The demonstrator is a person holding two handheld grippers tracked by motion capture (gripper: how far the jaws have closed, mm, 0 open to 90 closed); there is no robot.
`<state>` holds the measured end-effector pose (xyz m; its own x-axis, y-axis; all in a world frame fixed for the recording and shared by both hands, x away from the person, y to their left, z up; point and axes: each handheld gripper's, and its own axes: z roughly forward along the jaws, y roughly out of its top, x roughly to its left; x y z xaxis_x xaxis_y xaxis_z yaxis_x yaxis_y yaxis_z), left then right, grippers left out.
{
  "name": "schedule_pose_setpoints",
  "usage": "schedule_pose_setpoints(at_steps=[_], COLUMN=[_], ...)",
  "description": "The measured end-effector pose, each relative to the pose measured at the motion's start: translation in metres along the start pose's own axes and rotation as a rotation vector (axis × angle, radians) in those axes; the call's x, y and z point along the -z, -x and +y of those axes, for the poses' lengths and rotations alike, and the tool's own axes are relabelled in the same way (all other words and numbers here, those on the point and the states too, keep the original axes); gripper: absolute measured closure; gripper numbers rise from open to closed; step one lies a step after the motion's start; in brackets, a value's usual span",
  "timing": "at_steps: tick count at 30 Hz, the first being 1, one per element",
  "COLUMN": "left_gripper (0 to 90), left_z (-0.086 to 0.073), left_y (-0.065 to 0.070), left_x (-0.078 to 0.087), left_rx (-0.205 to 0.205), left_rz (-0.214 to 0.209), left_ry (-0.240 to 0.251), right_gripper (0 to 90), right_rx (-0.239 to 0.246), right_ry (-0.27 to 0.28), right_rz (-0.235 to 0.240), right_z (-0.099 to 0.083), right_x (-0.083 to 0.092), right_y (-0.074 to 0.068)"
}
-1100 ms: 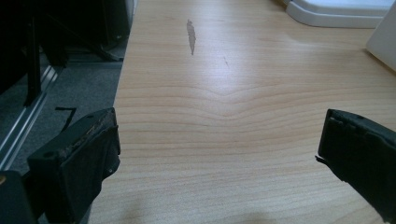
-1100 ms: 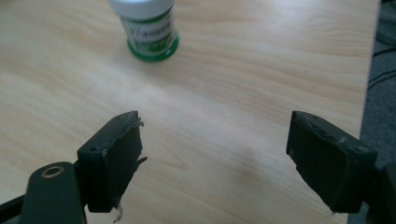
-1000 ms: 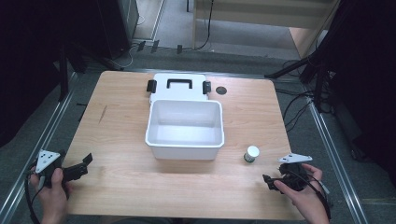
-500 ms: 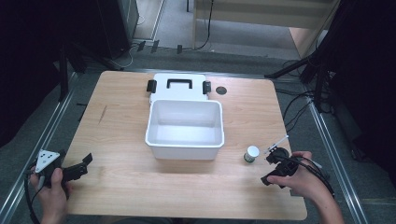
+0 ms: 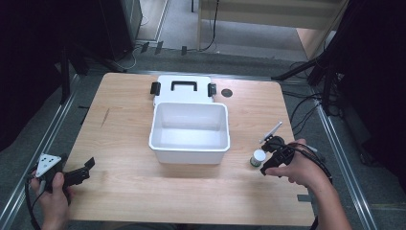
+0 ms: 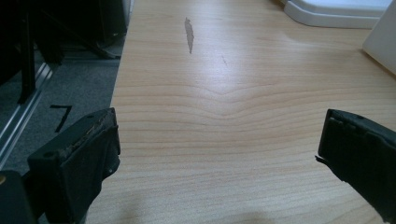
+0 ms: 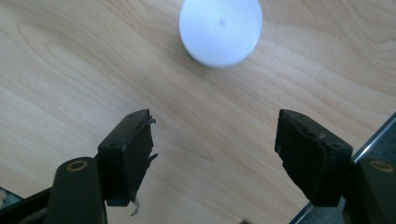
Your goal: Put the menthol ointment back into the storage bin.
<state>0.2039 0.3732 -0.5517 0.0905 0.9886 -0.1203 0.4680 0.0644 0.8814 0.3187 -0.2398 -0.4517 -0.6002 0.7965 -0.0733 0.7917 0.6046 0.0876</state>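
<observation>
A small white-capped jar [image 5: 258,157] stands on the pale wooden table [image 5: 124,124], near its right front edge, just right of the open white bin [image 5: 190,132]. The right gripper [image 5: 269,157] hovers just beside the jar, its jaws apart and just now narrowing, nothing between them. The left gripper [image 5: 88,167] rests at the near left, released. The bin's lid [image 5: 182,88] lies behind it; grey floor, cables and metal rails ring the table.

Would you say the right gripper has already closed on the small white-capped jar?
No, in the right gripper view the white-capped jar sits ahead of the right gripper, apart from its jaws.
</observation>
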Motion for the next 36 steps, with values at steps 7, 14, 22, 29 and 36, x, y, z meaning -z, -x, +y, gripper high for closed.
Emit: schedule_pose_setpoints(at_steps=[7, 14, 22, 29, 36], left_gripper=[0.0, 0.0, 0.0, 0.0, 0.0], left_z=[0.0, 0.0, 0.0, 0.0, 0.0], left_y=[0.0, 0.0, 0.0, -0.001, -0.001], left_x=[0.0, 0.0, 0.0, 0.0, 0.0], left_rx=[0.002, 0.005, 0.004, 0.007, 0.004], left_rz=[0.001, -0.002, -0.003, -0.006, -0.005], left_ry=[0.002, 0.001, 0.002, 0.005, 0.004], right_gripper=[33.9, 38.5, 45.1, 50.8, 51.7], right_rx=[-0.009, -0.022, -0.028, -0.028, -0.002], right_ry=[-0.003, -0.009, -0.033, -0.047, -0.06], right_rz=[0.012, 0.02, 0.023, 0.016, 0.034], right_z=[0.019, 0.035, 0.047, 0.051, 0.053], right_x=[-0.003, -0.008, -0.017, -0.019, -0.018], right_y=[0.0, 0.001, 0.002, 0.003, 0.004])
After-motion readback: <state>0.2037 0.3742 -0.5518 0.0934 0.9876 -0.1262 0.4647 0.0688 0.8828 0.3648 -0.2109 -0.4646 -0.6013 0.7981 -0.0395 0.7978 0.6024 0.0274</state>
